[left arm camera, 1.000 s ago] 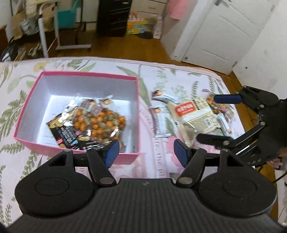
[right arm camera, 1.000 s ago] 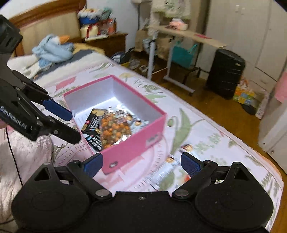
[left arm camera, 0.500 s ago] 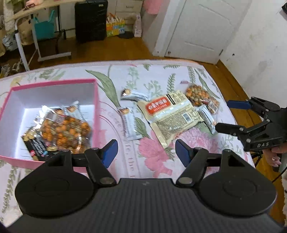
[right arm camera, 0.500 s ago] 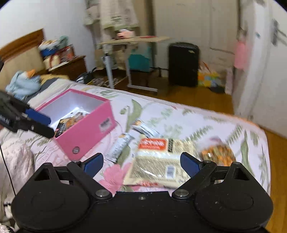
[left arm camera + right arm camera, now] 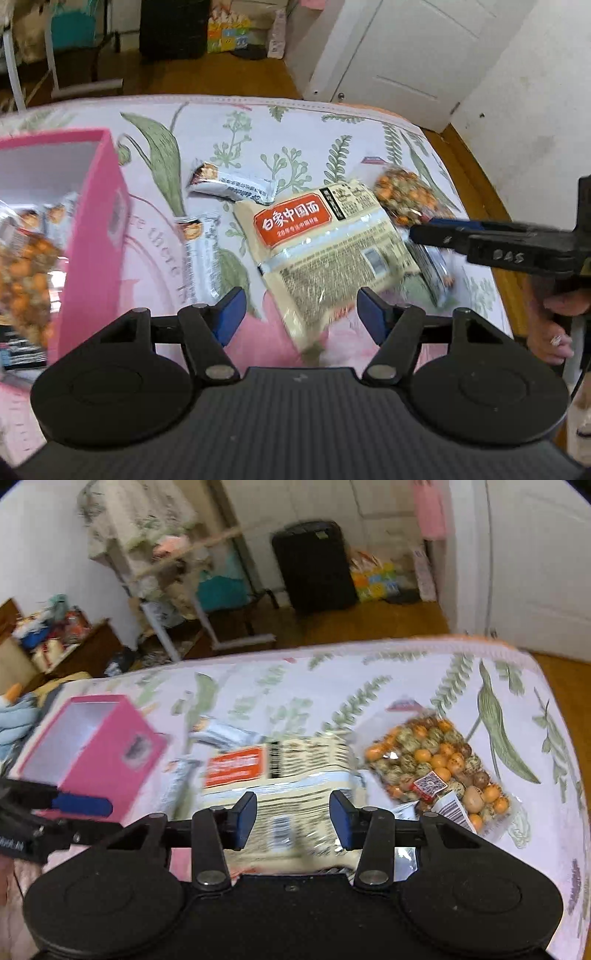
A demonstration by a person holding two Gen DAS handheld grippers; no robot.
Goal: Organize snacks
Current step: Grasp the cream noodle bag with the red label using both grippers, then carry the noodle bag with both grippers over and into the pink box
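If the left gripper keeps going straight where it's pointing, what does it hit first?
Most likely the noodle packet: it lies directly ahead between the closing jaws of the left gripper, nothing in between, though depth is hard to judge.

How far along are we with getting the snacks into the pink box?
One bag of nuts already lies in the pink box. Both grippers' jaws are closing over the noodle pack, neither gripping it. Still on the bedspread: the noodles, a second nut bag and the snack bars.

Black suitcase (image 5: 314,565) by white door (image 5: 402,59) — floral bedspread (image 5: 295,129) below.
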